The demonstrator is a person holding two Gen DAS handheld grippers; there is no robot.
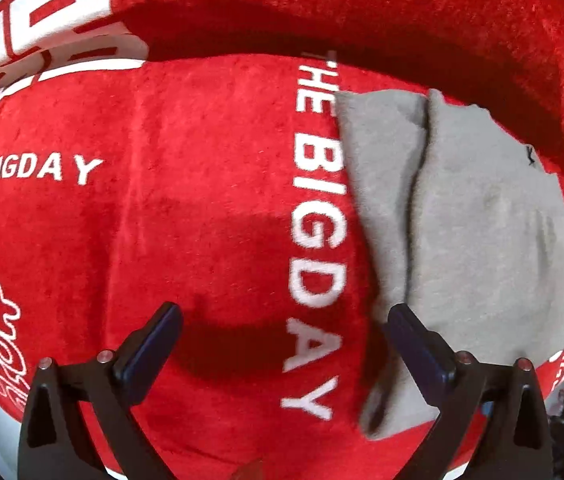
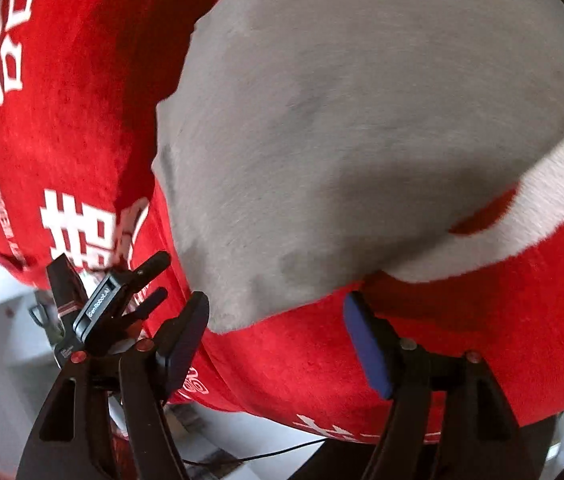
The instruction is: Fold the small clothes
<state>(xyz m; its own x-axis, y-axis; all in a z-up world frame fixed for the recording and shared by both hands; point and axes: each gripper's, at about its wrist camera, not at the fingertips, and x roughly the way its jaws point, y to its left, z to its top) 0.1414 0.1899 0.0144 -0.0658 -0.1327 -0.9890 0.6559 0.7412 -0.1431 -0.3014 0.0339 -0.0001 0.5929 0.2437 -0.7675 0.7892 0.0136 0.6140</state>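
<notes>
Grey garment (image 1: 461, 216) lies partly folded on red blanket (image 1: 202, 200), rt of the white lettering. Looks light, soft, limp, will sag, so pinch at hem/corner edge. L gripper (image 1: 282, 344) and R gripper (image 2: 278, 332) both w/ jaws apart, nothing clamped.

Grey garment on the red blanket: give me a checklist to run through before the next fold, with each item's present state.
1. Grey garment lies on the red blanket: ok.
2. Left gripper open, nothing between the jaws: ok.
3. Right gripper open, garment not pinched: ok.
4. Garment free of both grippers: cannot tell; one left pad overlaps its edge in the left wrist view.
5. Garment flat: not ok, a ridge runs along it.
6. Garment's whole outline in view: not ok.
</notes>
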